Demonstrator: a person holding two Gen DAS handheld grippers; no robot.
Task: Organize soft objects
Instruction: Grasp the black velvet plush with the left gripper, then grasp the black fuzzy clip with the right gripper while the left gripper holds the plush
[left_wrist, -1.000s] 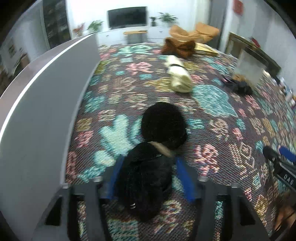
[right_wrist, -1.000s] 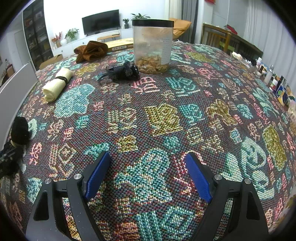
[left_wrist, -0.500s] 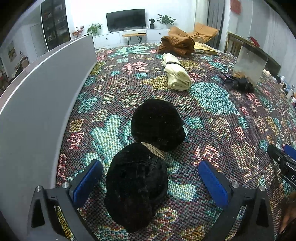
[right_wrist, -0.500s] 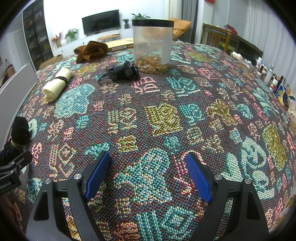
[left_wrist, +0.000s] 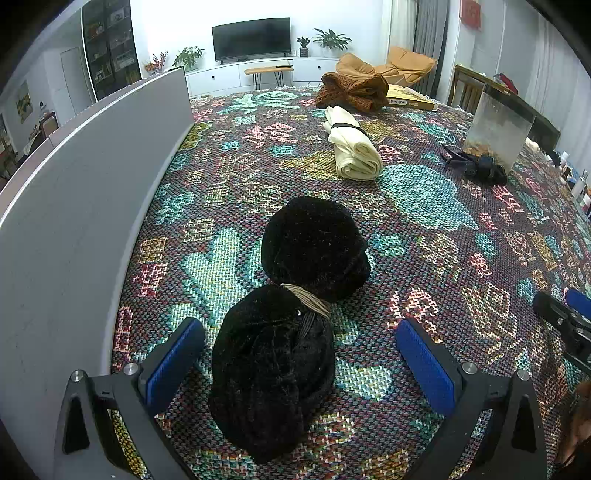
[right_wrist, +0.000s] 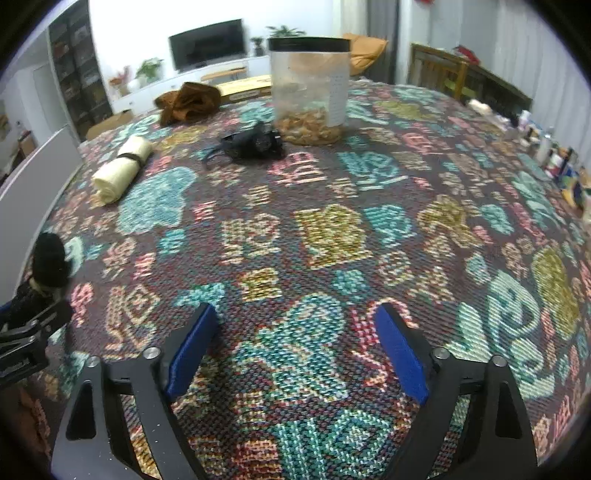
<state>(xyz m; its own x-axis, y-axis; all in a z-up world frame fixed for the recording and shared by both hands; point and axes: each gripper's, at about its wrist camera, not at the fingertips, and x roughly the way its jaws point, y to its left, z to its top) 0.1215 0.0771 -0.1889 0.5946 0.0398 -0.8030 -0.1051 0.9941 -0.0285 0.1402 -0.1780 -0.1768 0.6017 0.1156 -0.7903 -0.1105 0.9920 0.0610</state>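
Left gripper (left_wrist: 299, 354): black angular frame, triangular cut-outs, silver screws, blue ribbed fingers (left_wrist: 424, 360); right gripper (right_wrist: 295, 347) built alike, blue fingers (right_wrist: 190, 349) too.

A home living room: television (left_wrist: 251, 38), potted plants (left_wrist: 331, 37), orange armchair (left_wrist: 391, 66).

The right gripper (right_wrist: 295, 347), jaws opening over bare patterned cloth (right_wrist: 332, 236), faces a jar (right_wrist: 309, 92); a black bundle (right_wrist: 255, 144) touches the jar's left, a cream roll (right_wrist: 122, 168) lies farther left.
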